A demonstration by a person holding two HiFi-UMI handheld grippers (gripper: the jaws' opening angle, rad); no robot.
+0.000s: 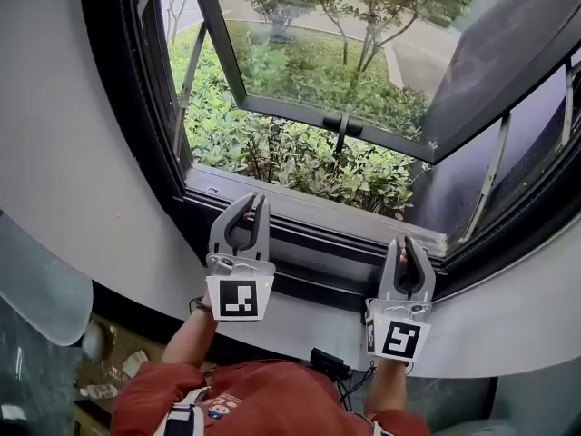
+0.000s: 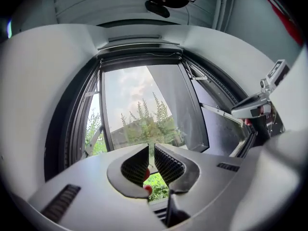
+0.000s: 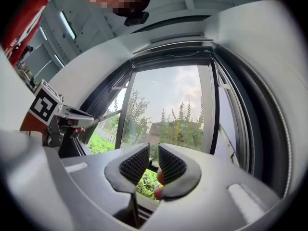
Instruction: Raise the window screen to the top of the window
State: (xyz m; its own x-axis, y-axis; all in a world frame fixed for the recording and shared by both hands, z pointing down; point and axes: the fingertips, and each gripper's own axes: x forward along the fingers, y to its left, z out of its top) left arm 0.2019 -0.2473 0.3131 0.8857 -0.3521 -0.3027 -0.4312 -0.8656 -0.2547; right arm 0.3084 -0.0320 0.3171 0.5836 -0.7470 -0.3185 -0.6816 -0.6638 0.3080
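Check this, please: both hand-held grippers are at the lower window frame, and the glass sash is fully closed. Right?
Not quite: the glass sash is swung open outward, as the head view shows. The left hand-held gripper and the right hand-held gripper are indeed at the lower window frame.

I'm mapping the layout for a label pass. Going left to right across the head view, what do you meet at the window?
Left stay arm → left gripper → window handle → right gripper → right stay arm.
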